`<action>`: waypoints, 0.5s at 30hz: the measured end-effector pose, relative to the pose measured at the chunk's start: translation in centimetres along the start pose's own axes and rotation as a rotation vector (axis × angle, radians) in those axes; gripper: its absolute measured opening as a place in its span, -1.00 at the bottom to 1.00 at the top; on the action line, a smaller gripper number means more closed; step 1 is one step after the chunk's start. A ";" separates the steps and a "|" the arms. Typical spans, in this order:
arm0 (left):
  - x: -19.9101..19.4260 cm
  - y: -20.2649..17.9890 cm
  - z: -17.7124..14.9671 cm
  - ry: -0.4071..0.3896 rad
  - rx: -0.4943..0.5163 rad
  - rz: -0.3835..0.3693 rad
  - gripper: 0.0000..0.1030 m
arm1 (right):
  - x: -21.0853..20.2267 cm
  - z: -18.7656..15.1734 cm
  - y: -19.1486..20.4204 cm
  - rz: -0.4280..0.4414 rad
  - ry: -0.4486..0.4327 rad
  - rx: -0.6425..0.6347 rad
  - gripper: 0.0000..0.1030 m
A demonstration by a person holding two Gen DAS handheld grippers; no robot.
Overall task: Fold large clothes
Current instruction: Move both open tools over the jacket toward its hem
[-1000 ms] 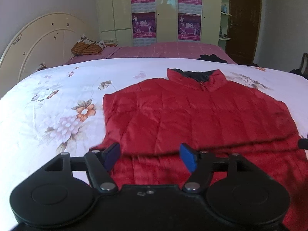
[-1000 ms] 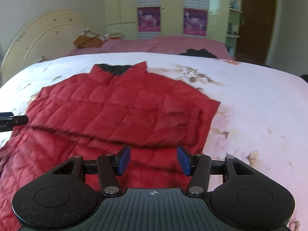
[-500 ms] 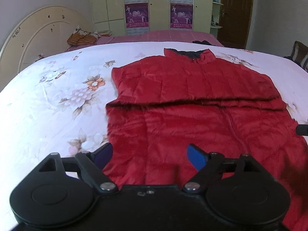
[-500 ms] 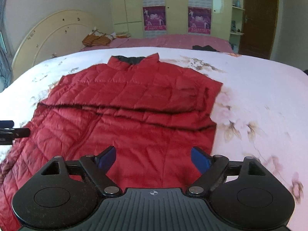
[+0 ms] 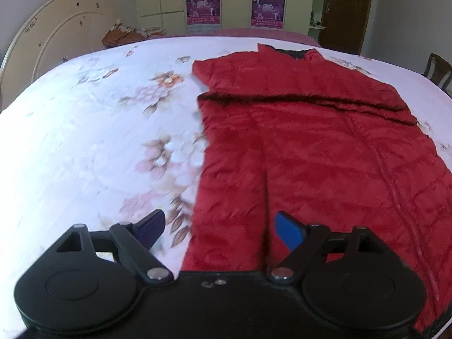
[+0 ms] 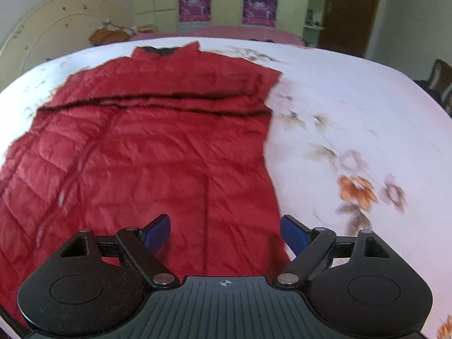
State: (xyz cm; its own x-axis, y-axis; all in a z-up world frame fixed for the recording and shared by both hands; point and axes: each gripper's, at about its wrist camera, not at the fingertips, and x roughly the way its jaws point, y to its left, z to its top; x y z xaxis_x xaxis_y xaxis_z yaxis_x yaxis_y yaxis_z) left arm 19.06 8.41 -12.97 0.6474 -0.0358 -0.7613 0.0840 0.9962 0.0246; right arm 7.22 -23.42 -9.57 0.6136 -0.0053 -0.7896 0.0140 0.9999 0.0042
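A large red quilted jacket (image 5: pixel 310 147) lies flat on the bed, collar at the far end, with a fold line across its upper part; it also shows in the right wrist view (image 6: pixel 158 152). My left gripper (image 5: pixel 220 230) is open and empty, above the jacket's near left edge. My right gripper (image 6: pixel 226 233) is open and empty, above the jacket's near right edge. The jacket's near hem is hidden under both grippers.
The bed has a white floral sheet (image 5: pixel 99 130) with bare room left of the jacket and right of it (image 6: pixel 353 113). A cream headboard (image 5: pixel 56 42) stands at the far left. A wardrobe with posters (image 5: pixel 234 2) and a brown door (image 5: pixel 347 8) are behind.
Both grippers have pulled back toward the near end of the jacket and opened wider. More of the jacket's lower part now shows. The left gripper shifted left, the right one right.
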 end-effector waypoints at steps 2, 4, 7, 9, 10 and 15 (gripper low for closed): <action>-0.2 0.5 -0.6 0.006 -0.003 0.001 0.64 | -0.3 -0.7 -0.5 -0.027 0.011 0.009 0.63; -0.2 0.8 -1.0 0.013 -0.003 0.006 0.64 | -0.4 -1.4 -1.1 -0.051 0.021 0.018 0.63; -0.3 1.4 -1.7 0.023 -0.011 0.005 0.64 | -0.3 -2.2 -2.0 -0.075 0.045 0.045 0.63; -0.4 1.6 -2.2 0.026 -0.017 0.001 0.64 | -0.3 -2.7 -2.3 -0.079 0.055 0.055 0.63; -0.4 1.7 -2.4 0.027 -0.021 -0.001 0.64 | -0.3 -3.0 -2.4 -0.080 0.056 0.059 0.63; -0.6 1.6 -3.3 0.043 -0.038 -0.023 0.64 | -0.4 -4.0 -2.6 -0.079 0.062 0.084 0.63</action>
State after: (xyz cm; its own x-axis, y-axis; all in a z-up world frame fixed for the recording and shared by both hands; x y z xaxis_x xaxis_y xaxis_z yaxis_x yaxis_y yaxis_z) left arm 16.30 10.30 -14.61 0.6121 -0.0562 -0.7888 0.0689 0.9975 -0.0176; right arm 3.74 -26.00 -11.74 0.5579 -0.0801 -0.8261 0.1281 0.9917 -0.0096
